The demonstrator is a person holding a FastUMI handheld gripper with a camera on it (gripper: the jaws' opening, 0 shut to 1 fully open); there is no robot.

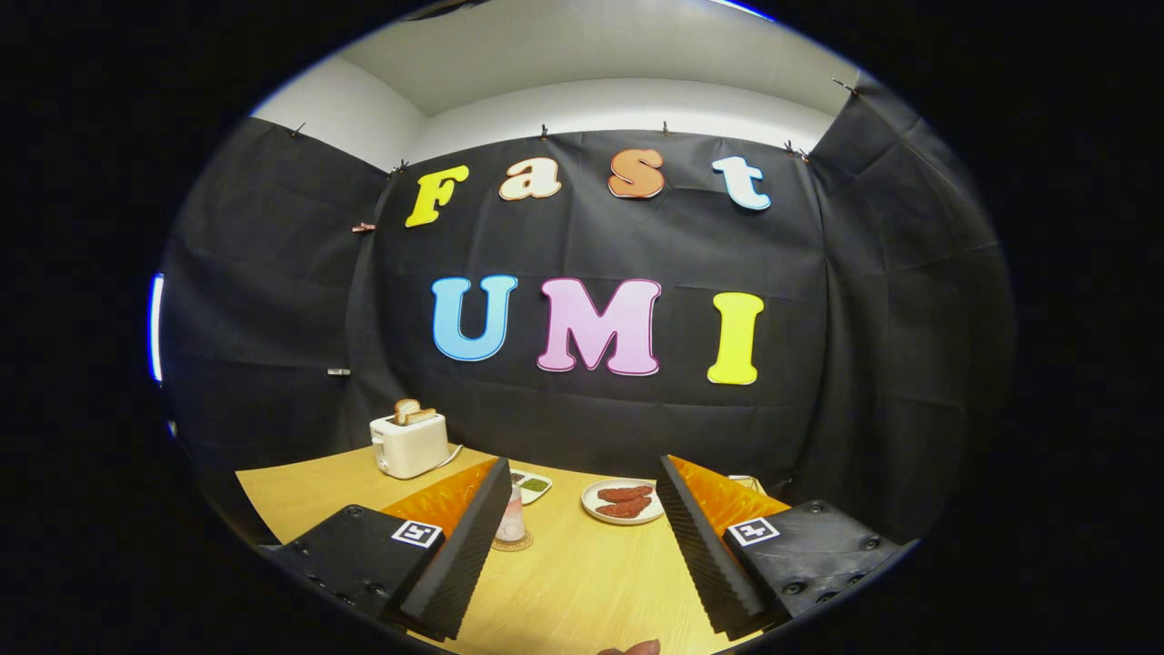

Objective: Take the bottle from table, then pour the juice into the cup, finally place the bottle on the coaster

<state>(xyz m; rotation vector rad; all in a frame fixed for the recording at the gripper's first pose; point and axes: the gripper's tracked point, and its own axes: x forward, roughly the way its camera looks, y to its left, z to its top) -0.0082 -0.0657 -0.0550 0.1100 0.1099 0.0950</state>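
My gripper [582, 466] is open and held above the wooden table [582, 582], with nothing between its fingers. Just beside the inner edge of the left finger [459, 555] stands a small clear, pinkish container [511, 520], partly hidden by that finger. I cannot tell whether it is the bottle or the cup. It rests on a round woven coaster [512, 544]. The right finger [705, 546] is well apart from it.
A white toaster [409, 444] with bread slices stands at the far left of the table. A small dish of green food [534, 485] and a plate of sausages [623, 501] lie beyond the fingers. A fingertip of a hand [629, 648] shows at the near edge.
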